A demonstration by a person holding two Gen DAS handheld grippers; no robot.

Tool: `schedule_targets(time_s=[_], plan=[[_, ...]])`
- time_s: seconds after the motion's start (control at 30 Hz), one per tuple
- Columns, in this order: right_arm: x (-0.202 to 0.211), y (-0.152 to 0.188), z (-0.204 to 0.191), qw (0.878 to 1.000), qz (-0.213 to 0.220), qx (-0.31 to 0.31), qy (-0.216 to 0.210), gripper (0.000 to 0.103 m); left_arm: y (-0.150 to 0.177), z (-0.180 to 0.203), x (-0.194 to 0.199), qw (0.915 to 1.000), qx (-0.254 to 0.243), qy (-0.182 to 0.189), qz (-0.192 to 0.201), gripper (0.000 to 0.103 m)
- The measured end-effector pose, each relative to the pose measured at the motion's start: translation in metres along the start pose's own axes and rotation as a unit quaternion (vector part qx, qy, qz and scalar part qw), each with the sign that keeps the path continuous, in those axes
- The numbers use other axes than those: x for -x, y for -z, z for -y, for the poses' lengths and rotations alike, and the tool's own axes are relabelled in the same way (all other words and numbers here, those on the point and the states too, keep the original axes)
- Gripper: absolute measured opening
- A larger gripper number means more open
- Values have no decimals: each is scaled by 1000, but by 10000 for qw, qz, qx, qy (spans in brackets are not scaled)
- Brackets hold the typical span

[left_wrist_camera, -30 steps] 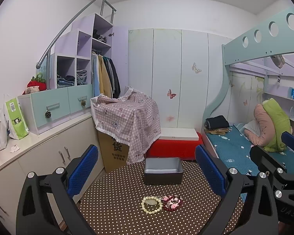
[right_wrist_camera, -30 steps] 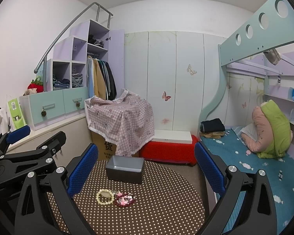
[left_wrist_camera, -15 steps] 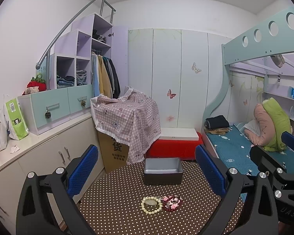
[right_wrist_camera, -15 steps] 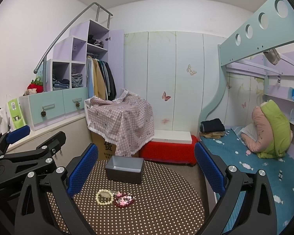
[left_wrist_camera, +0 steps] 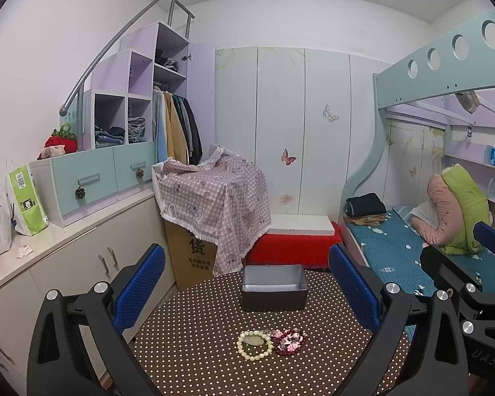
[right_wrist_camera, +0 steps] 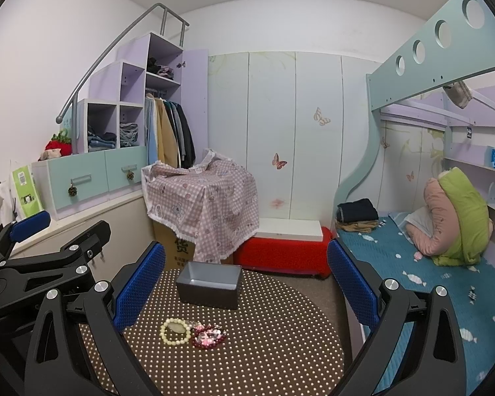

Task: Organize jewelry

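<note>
A cream bead bracelet (left_wrist_camera: pixel 254 345) and a red-and-pink bead piece (left_wrist_camera: pixel 289 341) lie side by side on a round brown dotted table (left_wrist_camera: pixel 214 330). An open grey box (left_wrist_camera: pixel 273 287) stands behind them at the table's far edge. My left gripper (left_wrist_camera: pixel 247 292) is open and empty, held above the table before the jewelry. In the right wrist view the bracelet (right_wrist_camera: pixel 175 330), red piece (right_wrist_camera: pixel 208 336) and box (right_wrist_camera: pixel 209 284) sit left of centre. My right gripper (right_wrist_camera: pixel 246 292) is open and empty, to the right of the left one.
A cardboard box under a checked cloth (left_wrist_camera: pixel 214 201) and a red bench (left_wrist_camera: pixel 293 247) stand behind the table. White cabinets (left_wrist_camera: pixel 66 264) run along the left, a bunk bed (left_wrist_camera: pixel 412 250) along the right. The other gripper shows at each view's edge.
</note>
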State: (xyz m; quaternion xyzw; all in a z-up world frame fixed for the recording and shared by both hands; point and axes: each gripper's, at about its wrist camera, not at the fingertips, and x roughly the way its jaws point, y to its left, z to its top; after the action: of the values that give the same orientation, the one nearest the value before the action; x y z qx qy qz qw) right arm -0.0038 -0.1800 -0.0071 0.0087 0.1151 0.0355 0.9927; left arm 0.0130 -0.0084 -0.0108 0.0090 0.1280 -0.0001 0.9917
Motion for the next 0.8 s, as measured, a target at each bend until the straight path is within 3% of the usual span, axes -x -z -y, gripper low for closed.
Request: schedule_targets(time_s=[0.8], plan=[[-3,2,4,10000,-50,-37,-14,95,2,-1,-1,10000,-20,14,-42,96]])
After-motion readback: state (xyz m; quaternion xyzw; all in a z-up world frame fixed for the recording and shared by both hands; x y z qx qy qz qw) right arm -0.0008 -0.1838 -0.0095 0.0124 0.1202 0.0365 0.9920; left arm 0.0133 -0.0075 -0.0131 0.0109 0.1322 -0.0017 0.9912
